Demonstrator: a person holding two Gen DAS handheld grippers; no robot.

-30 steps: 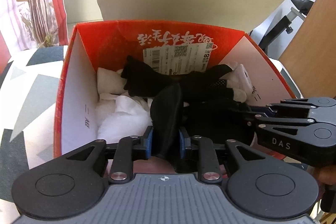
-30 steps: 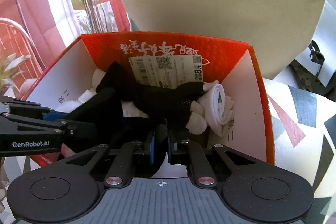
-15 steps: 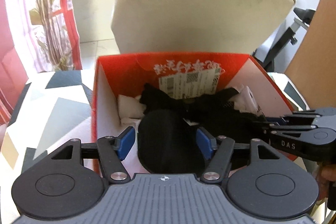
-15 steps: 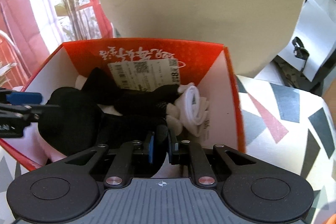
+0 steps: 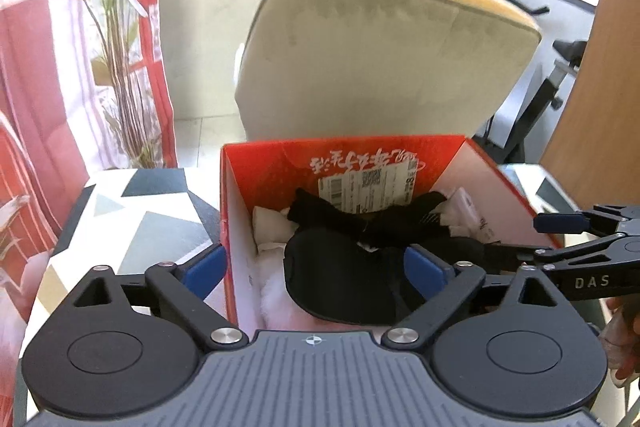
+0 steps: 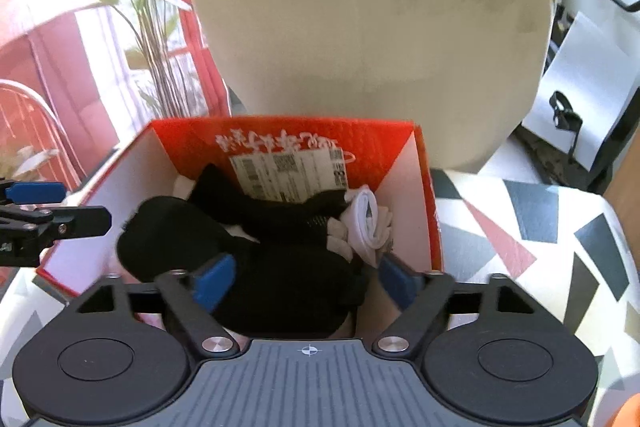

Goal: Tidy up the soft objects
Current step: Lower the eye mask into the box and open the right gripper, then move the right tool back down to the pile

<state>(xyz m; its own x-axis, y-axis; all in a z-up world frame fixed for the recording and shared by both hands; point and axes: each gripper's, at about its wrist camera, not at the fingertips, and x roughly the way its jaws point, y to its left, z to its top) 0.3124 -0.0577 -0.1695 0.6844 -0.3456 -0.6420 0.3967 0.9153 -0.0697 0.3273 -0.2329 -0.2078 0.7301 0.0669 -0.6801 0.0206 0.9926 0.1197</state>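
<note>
Both grippers, left [image 5: 316, 267] and right [image 6: 308, 279], gape wide, holding nothing. Piled socks [image 6: 280, 267] could spill over the box [image 6: 428, 187] rim if nudged.

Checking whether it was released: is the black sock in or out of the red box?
In. The black sock lies inside the red cardboard box, and the left gripper is open around it.

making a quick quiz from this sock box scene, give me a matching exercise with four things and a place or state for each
Things:
1. left hand-held gripper
2. rolled white sock
3. paper label
4. black socks

Places or states:
A. on the red box's far wall
B. open, holding nothing
C. by the box's right wall
D. piled across the middle of the box

Pairs: 1-B, 2-C, 3-A, 4-D
</note>
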